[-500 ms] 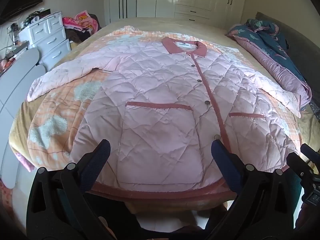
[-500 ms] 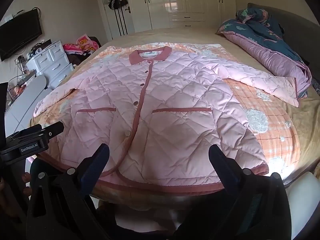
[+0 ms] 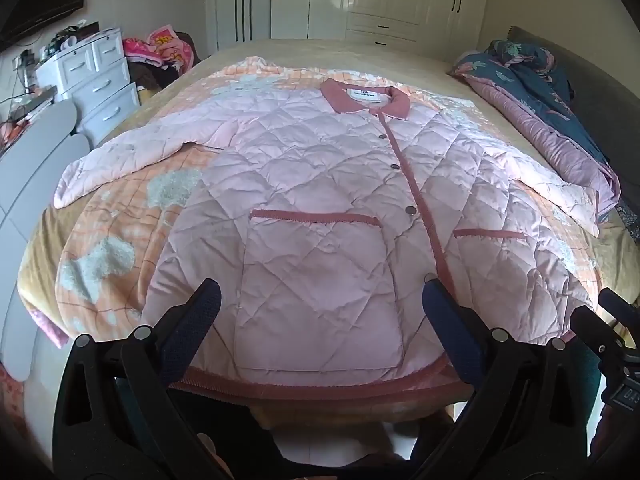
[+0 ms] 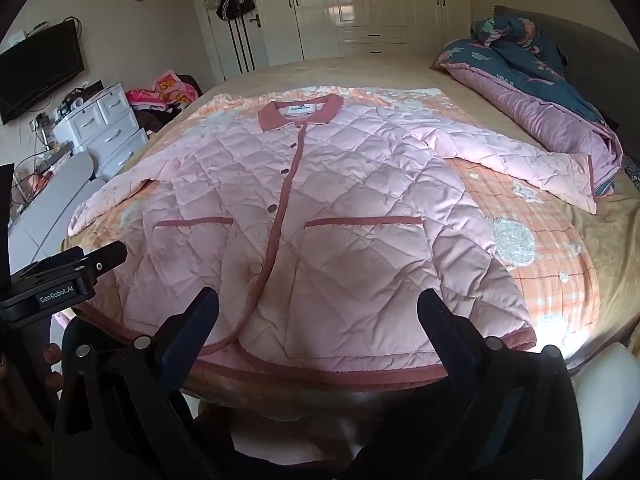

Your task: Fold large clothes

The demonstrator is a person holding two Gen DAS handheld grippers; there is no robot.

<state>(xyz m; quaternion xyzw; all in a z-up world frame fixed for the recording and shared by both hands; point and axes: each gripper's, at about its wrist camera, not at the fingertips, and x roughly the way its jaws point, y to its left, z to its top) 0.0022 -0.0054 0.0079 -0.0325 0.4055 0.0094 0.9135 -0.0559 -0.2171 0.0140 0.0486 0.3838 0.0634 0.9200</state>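
Here, a big pink jacket [image 3: 320, 208] lies flat on the bed [image 3: 452, 76], front side up, just ahead of both grippers. It looks puffy and soft, with stitched lines that make diamond shapes all over it. A darker pink band runs down its middle with round shiny buttons [image 3: 411, 210] beside it. The collar [image 3: 362, 101] is the same darker pink and sits at the far end, away from the grippers. Two straight pocket edges cross the front. Both sleeves stretch out to the sides. The bottom hem [image 4: 320, 372] is the part closest to the grippers and hangs a little over the bed's edge.

Under the jacket is an orange checked blanket [image 3: 116, 240] with fuzzy white patches.

The left gripper [image 3: 320, 312] has its two dark blue fingers wide apart, with nothing between them. It hovers over the jacket's hem. The right gripper [image 4: 318, 316] is wide apart and empty too, and hovers over the hem just beside the button band.

Far off to the right of the grippers lies a bunched-up quilt [image 4: 532, 92], dark blue on top and purple below. To the left stands a white set of drawers [image 3: 96, 80].
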